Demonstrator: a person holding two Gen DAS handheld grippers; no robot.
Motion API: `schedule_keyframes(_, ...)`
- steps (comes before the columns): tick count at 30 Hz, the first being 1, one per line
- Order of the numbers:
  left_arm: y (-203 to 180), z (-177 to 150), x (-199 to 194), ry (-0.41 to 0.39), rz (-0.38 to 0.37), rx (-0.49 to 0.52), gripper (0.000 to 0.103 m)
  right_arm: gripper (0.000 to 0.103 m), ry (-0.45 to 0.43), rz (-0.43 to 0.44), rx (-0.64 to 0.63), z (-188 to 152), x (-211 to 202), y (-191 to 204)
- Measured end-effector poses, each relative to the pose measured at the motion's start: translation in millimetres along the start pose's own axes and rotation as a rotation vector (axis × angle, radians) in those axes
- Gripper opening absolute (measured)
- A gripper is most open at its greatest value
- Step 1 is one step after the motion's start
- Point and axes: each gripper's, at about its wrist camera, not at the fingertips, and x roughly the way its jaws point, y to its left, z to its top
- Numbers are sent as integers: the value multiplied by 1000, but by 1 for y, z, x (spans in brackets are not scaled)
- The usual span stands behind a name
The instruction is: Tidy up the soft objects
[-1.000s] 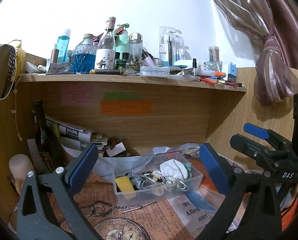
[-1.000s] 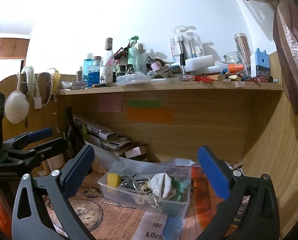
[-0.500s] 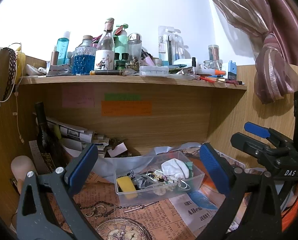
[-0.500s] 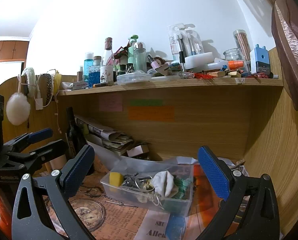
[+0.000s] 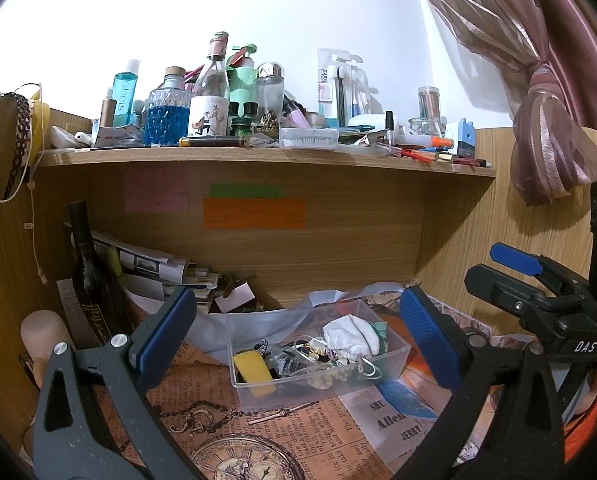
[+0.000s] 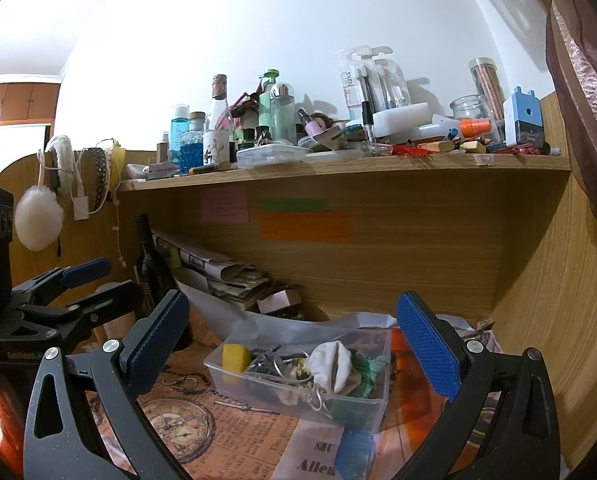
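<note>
Both the left gripper (image 5: 298,336) and right gripper (image 6: 292,334) hover spread wide, holding nothing, before the clear bin (image 5: 318,354) on the worktop (image 5: 298,432).

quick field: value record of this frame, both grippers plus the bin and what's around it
left gripper: open, empty, aimed at the bin
right gripper: open, empty, aimed at the bin
clear plastic bin: on the newsprint-style desk cover, under the shelf
white cloth pouch: in the bin, right side
yellow sponge: in the bin, left end
other bin contents: metal rings, small clutter, hard to identify
dark wine bottle: upright, back left
shelf: crowded with bottles and stationery
contact: none yet
</note>
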Motion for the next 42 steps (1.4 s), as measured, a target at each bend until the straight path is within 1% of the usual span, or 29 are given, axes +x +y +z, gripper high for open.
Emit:
schedule_keyframes(20, 5, -1, 3, -8, -21, -2, 103, 103, 14, 5, 13, -4, 3, -1)
schedule_keyframes(25, 4, -2, 4, -6, -23, 15, 103, 103, 17, 5, 16, -5, 4, -2)
schedule_keyframes(35, 6, -3, 10, 16, -34, -10, 103, 103, 20, 4, 17, -6, 4, -6)
schedule_keyframes(42, 5, -5, 12, 23, -35, 3, 103, 103, 28, 12, 29, -8, 6, -14)
